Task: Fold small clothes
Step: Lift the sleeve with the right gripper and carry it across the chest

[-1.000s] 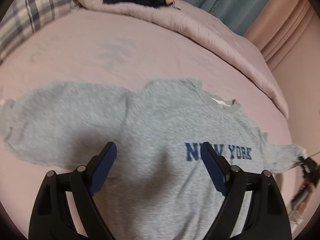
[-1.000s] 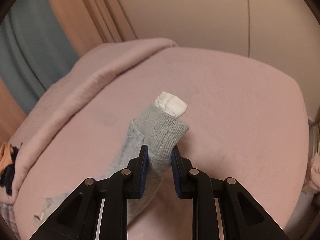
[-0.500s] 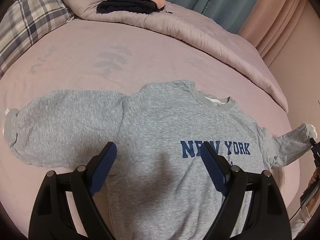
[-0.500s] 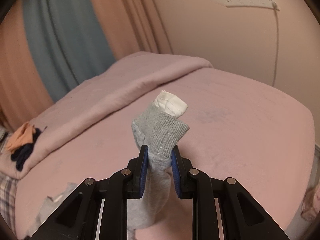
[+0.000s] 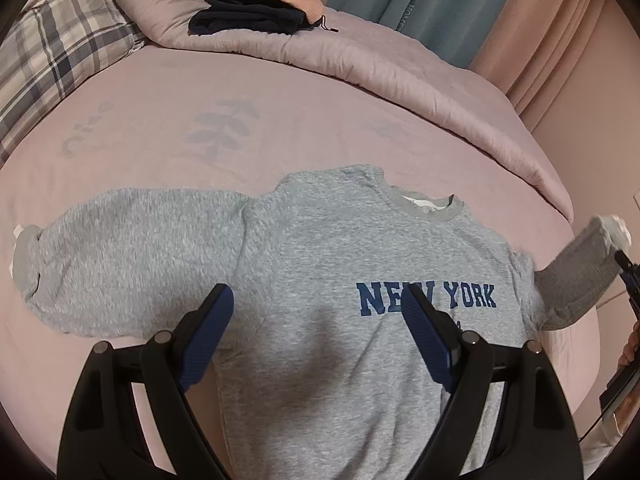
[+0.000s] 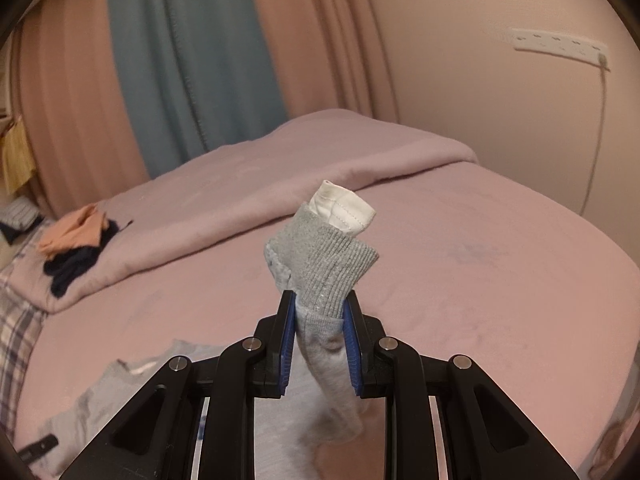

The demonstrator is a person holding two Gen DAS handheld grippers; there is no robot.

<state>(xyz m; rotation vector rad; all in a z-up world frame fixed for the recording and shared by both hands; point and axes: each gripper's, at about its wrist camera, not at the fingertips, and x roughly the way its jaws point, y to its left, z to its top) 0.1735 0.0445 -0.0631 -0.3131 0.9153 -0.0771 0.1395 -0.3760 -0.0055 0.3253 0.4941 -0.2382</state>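
I have the right gripper clamped on the sleeve cuff at frame centre, lifted off the bed. The left gripper hangs apart over the sweatshirt, mid-frame. I'd carry the cuff across the chest, keeping it taut.

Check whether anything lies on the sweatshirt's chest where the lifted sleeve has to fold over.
Nothing visible does. The sweatshirt chest is bare; the open left gripper hovers above it, while the right gripper holds the sleeve cuff.
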